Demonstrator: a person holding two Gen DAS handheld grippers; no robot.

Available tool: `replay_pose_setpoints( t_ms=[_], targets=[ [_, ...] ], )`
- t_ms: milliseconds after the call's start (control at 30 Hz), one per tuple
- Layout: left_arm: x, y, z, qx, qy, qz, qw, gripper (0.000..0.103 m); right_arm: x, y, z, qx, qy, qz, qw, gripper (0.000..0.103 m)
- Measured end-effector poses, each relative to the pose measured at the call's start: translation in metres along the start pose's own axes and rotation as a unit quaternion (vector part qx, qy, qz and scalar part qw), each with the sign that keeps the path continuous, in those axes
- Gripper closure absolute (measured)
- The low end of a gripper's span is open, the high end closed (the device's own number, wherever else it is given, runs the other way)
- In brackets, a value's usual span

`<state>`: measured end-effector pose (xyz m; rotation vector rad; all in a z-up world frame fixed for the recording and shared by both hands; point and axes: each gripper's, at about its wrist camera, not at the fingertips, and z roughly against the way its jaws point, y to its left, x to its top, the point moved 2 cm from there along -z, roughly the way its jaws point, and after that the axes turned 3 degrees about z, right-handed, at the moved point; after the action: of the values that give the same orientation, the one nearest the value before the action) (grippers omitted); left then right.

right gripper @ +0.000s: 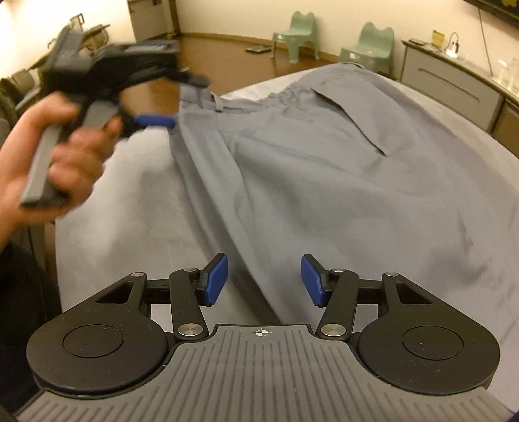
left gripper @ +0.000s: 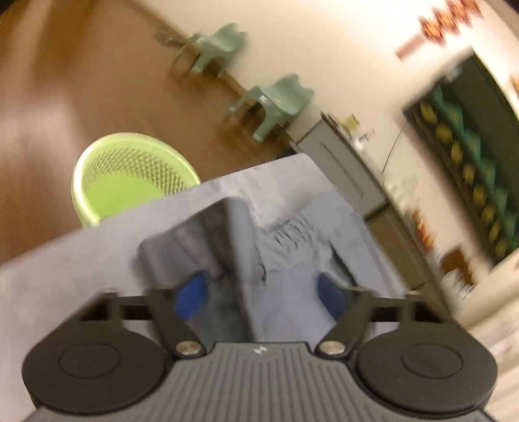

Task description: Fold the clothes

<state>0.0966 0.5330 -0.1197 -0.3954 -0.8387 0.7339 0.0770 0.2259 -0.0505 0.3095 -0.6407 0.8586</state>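
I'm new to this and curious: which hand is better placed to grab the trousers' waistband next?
Left, probably: the left gripper sits right at the waistband of the trousers, while the right gripper hangs open over a leg, farther away.

No legible text, only blurred reddish wall lettering [left gripper: 451, 19], unreadable.

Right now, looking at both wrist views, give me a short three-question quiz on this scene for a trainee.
1. True or false: the right gripper is shut on the long grey fabric trousers.
2. Beside the grey-sheeted table, what stands on the brown wooden floor? A lime-green mesh bin; B red bucket; C cardboard box.
3. How many pale green plastic chairs stand along the cream wall?
Key: 1 false, its jaws stand open; 2 A; 3 two.
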Motion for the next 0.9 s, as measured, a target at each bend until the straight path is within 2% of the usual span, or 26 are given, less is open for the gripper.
replay_pose_setpoints(
  t_ms=[33,100,167,267,367,467,500,567,633,700,767,833,900],
  targets=[
    [0.0,0.001,0.0,0.013,0.001,-0.008,0.9999,0.096,-0.006,-0.001,0.004,-0.008,0.004,0.0,1.0,0.048],
    [-0.001,0.021,-0.008,-0.019,0.028,0.087,0.9957,0.096,-0.019,-0.007,0.019,-0.017,0.0,-0.009,1.0,0.048],
    [-0.006,0.047,-0.013,-0.057,0.055,0.171,0.9821,0.096,-0.035,-0.022,0.045,-0.017,-0.012,-0.037,0.999,0.047],
    [-0.003,0.052,-0.015,-0.073,0.059,0.177,0.9797,0.094,-0.064,-0.064,0.076,-0.023,-0.03,-0.108,0.993,0.045],
    [-0.004,0.047,-0.012,-0.081,0.055,0.16,0.9823,0.096,-0.1,-0.113,0.108,-0.045,-0.045,-0.188,0.98,0.045],
    [-0.001,0.023,-0.01,-0.15,0.048,0.111,0.9812,0.097,-0.144,-0.159,0.153,-0.084,-0.065,-0.266,0.958,0.045],
    [-0.002,0.018,-0.006,-0.162,0.039,0.096,0.9813,0.097,-0.158,-0.173,0.165,-0.097,-0.069,-0.284,0.952,0.044],
    [-0.005,0.027,-0.011,-0.138,0.043,0.116,0.9827,0.099,-0.189,-0.199,0.193,-0.128,-0.073,-0.31,0.939,0.044],
    [-0.011,0.043,-0.021,-0.117,0.062,0.157,0.9787,0.099,-0.221,-0.224,0.219,-0.163,-0.084,-0.344,0.921,0.044],
    [-0.015,0.049,-0.025,-0.111,0.068,0.166,0.9775,0.097,-0.252,-0.247,0.239,-0.188,-0.093,-0.395,0.894,0.044],
    [-0.017,0.052,-0.027,-0.111,0.069,0.166,0.9774,0.097,-0.283,-0.27,0.253,-0.208,-0.096,-0.456,0.86,0.044],
    [-0.015,0.056,-0.031,-0.116,0.07,0.178,0.9746,0.098,-0.306,-0.286,0.257,-0.208,-0.101,-0.494,0.838,0.045],
    [-0.01,0.053,-0.038,-0.114,0.071,0.174,0.9756,0.098,-0.325,-0.296,0.261,-0.213,-0.103,-0.51,0.827,0.063]
  ],
)
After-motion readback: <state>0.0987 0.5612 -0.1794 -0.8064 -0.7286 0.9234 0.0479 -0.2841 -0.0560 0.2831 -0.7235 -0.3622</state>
